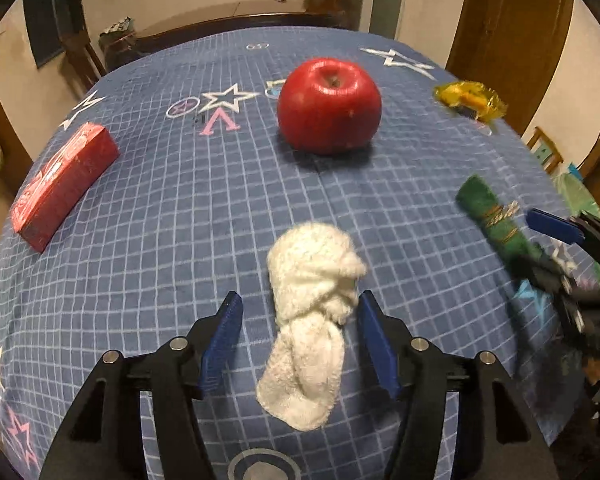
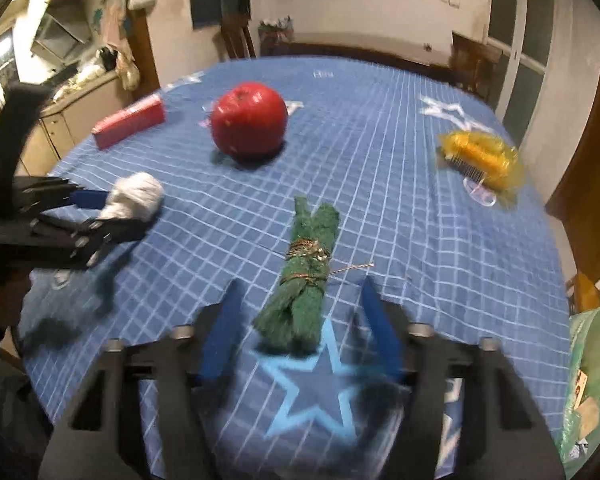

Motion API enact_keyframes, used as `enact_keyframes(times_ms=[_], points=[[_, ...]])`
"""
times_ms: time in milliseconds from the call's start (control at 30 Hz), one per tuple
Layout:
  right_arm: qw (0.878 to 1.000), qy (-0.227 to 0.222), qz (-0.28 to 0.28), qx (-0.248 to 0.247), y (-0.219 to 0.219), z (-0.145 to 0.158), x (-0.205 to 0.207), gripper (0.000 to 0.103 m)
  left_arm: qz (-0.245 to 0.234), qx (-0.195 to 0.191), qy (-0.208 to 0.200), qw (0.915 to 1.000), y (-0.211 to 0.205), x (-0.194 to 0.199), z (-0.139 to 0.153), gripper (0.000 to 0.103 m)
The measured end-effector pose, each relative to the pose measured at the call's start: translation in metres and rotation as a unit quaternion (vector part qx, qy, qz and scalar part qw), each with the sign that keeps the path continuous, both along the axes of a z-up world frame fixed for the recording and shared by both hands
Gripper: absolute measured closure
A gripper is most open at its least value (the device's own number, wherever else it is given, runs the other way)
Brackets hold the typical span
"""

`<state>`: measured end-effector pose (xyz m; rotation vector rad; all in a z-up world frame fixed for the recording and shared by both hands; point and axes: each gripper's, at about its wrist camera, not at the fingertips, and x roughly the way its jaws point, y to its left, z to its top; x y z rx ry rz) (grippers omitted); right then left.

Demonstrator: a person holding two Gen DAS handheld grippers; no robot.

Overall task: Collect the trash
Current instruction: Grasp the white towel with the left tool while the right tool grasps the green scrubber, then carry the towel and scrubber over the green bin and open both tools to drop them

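A crumpled white wad (image 1: pixel 310 316) lies on the blue checked tablecloth (image 1: pixel 180 208) between the blue pads of my left gripper (image 1: pixel 299 308), which is open around it without clamping. It also shows in the right wrist view (image 2: pixel 134 200). A rolled green bundle (image 2: pixel 304 280) tied with gold wire lies between the pads of my right gripper (image 2: pixel 300 292), also open; it shows in the left wrist view (image 1: pixel 496 216) too. A yellow wrapper (image 2: pixel 480 156) lies at the far right, also in the left wrist view (image 1: pixel 470 100).
A red apple (image 1: pixel 329 106) sits mid-table, also in the right wrist view (image 2: pixel 249 119). A red box (image 1: pixel 62 184) lies at the left edge. A green bag (image 2: pixel 592 380) hangs off the table's right side. Chairs and a cabinet stand behind the table.
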<state>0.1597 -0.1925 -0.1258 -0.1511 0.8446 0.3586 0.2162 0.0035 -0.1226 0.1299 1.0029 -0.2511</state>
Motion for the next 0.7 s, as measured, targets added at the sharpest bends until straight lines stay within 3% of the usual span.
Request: enact_keyframes(times_ms=[67, 133, 233, 400, 567, 700], points=[[1.0, 0.015, -0.008, -0.003, 0.001, -0.008, 0.005, 0.083, 0.001, 0.006, -0.011, 0.9999, -0.002, -0.004, 0.0, 0.042], [1.0, 0.01, -0.015, 0.009, -0.005, -0.006, 0.002, 0.088, -0.001, 0.007, -0.023, 0.9997, -0.002, -0.009, 0.002, 0.071], [0.999, -0.014, -0.026, 0.032, -0.014, 0.008, -0.011, 0.09, -0.015, -0.007, -0.028, 0.9995, -0.011, -0.011, 0.014, 0.072], [0.991, -0.092, -0.087, 0.05, -0.05, 0.058, -0.043, 0.09, -0.065, -0.004, -0.084, 0.9943, -0.063, -0.014, 0.058, 0.072], [0.968, -0.176, -0.178, 0.03, -0.108, 0.109, -0.083, 0.09, -0.133, -0.018, -0.15, 0.9795, -0.143, -0.022, 0.107, 0.072], [0.948, -0.212, -0.239, 0.004, -0.152, 0.136, -0.112, 0.09, -0.187, -0.036, -0.181, 0.9649, -0.212, -0.033, 0.133, 0.072]])
